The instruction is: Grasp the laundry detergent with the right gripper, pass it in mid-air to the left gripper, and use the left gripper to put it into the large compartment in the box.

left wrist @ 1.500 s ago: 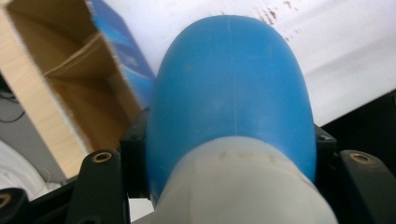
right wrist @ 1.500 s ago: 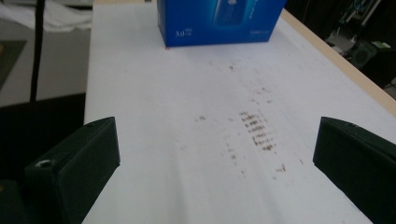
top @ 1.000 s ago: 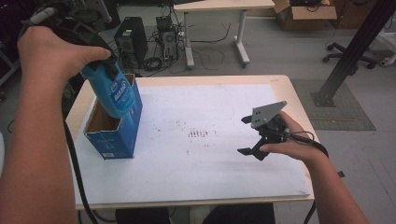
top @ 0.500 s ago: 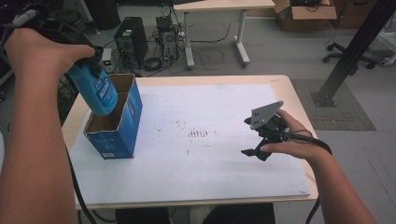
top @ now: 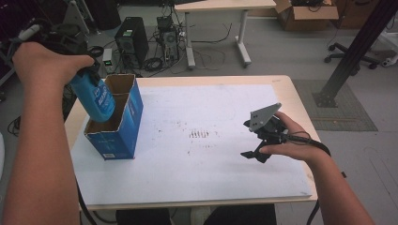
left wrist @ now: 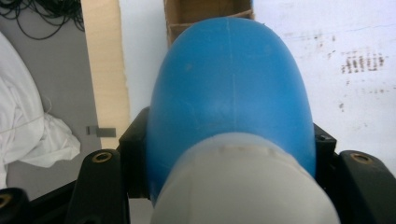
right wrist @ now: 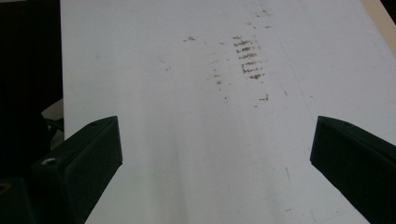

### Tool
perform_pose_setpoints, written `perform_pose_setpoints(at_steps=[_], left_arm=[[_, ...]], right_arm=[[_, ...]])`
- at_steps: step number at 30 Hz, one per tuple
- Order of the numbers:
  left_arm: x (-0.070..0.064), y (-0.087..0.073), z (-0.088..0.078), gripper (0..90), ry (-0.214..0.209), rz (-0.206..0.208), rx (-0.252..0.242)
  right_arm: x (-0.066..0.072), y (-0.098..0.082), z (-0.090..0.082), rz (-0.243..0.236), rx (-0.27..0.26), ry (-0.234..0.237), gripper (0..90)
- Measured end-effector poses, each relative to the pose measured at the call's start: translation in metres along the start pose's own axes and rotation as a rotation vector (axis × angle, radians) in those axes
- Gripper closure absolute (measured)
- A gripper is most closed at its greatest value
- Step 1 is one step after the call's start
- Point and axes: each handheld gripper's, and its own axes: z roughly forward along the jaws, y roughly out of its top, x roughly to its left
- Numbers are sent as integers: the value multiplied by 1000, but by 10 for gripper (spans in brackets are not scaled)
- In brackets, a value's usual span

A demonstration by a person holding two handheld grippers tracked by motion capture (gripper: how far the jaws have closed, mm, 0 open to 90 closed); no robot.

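Left claw [top: 87,77] has dropped lower, clamped tight on the blue bottle [top: 96,99], now tipped into the box's [top: 123,123] near compartment. Right claw [top: 263,140] sits wide open, empty. Could snag the divider and tip everything.

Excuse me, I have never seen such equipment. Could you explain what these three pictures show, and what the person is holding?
A person works at a table covered by a white sheet, holding a hand-operated claw in each hand. One picture looks down from above; the other two come from cameras riding on each claw. The left claw grips a blue bottle and holds it at the open top of a blue cardboard box. The right claw rests open over the stained sheet, holding nothing.
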Motion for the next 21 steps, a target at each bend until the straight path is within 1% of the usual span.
perform_pose_setpoints(at_steps=[6, 9, 16, 21], left_arm=[[1, 2, 23, 386, -14, 1, 22], [1, 3, 34, 386, -14, 4, 32], [3, 4, 63, 386, -16, -4, 58], [3, 4, 80, 386, -15, -6, 71]], right_arm=[[1, 0, -1, -2, 3, 1, 21], [1, 0, 0, -5, 5, 3, 21], [2, -1, 1, -1, 10, 3, 21], [2, -1, 2, -3, 11, 8, 21]])
